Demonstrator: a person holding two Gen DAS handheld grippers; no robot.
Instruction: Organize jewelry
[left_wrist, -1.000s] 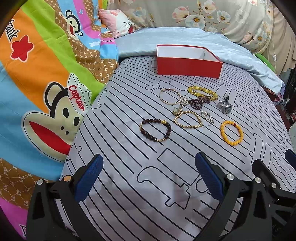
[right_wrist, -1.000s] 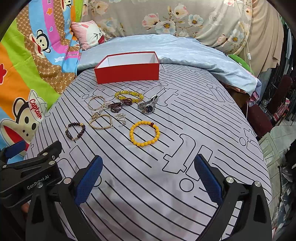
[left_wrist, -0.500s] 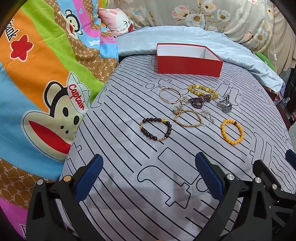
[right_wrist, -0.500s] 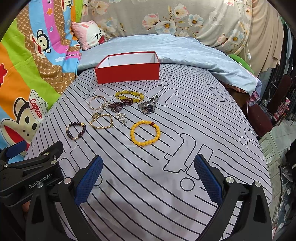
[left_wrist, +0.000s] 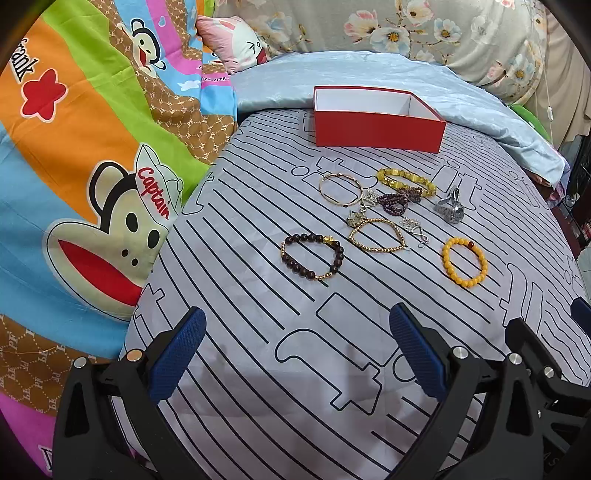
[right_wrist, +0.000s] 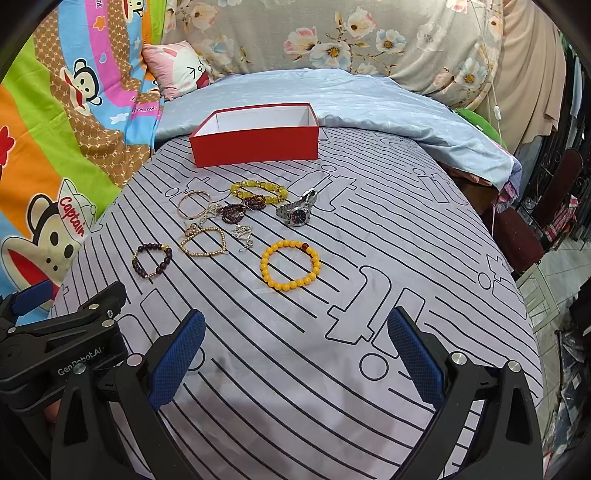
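Note:
Several pieces of jewelry lie on a grey striped bed sheet (left_wrist: 258, 302). A dark bead bracelet (left_wrist: 312, 256) (right_wrist: 151, 259), a gold bead bracelet (left_wrist: 376, 235), an orange bead bracelet (left_wrist: 464, 261) (right_wrist: 290, 265), a gold bangle (left_wrist: 340, 189), a yellow bracelet (left_wrist: 405, 181) and a silver watch (right_wrist: 297, 211) (left_wrist: 450, 207) lie in front of an open, empty red box (left_wrist: 377, 119) (right_wrist: 255, 135). My left gripper (left_wrist: 297, 352) and my right gripper (right_wrist: 295, 354) are open and empty, held near the bed's front, short of the jewelry.
A monkey-print quilt (left_wrist: 74, 166) lies on the left. A light blue blanket (right_wrist: 351, 107) and floral pillows (right_wrist: 369, 37) lie behind the box. The bed's right edge drops to a floor with a chair (right_wrist: 546, 206).
Both grippers have shifted only slightly; the jewelry and box appear a touch lower in view. Nothing was picked up or moved.

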